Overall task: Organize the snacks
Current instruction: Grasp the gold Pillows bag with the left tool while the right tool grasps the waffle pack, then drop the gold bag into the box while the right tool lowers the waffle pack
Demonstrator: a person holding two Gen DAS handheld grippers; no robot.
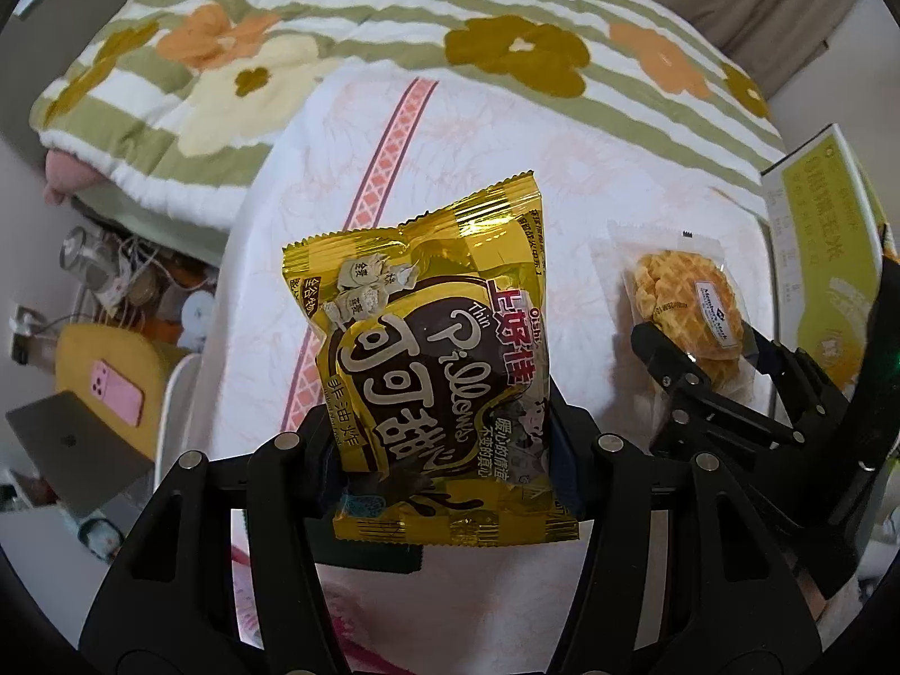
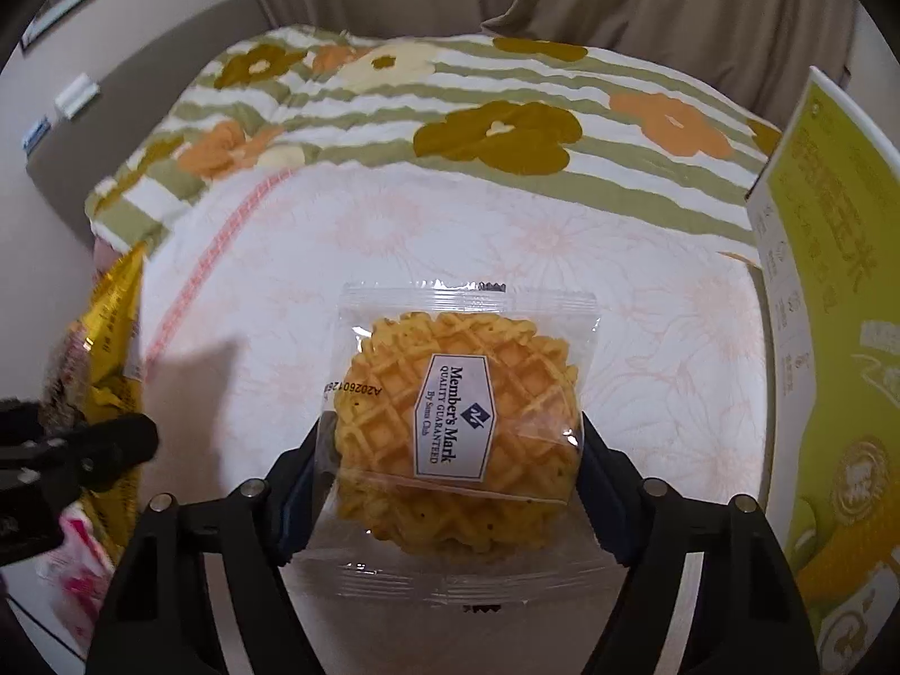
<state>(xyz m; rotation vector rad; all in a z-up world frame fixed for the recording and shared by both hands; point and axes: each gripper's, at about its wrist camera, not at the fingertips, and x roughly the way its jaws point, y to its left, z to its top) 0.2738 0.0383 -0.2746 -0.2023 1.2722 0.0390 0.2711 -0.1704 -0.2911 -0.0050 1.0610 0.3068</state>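
A gold snack bag (image 1: 427, 337) with a dark brown label hangs above the white bedspread (image 1: 478, 157). My left gripper (image 1: 444, 444) is shut on its lower half. To its right a clear packet holding a round waffle (image 1: 683, 304) lies on the bedspread. In the right wrist view my right gripper (image 2: 444, 467) stands around that waffle packet (image 2: 461, 394), with both pads pressing the wrapper's sides. The same view shows the gold bag (image 2: 112, 337) and part of the left gripper (image 2: 84, 450) at the left edge.
A floral green-striped quilt (image 1: 337, 28) covers the far part of the bed. A tall yellow-green box (image 2: 832, 337) stands at the right edge of the bed. Left of the bed are a pink phone (image 1: 118, 394), a laptop (image 1: 67, 444) and clutter on the floor.
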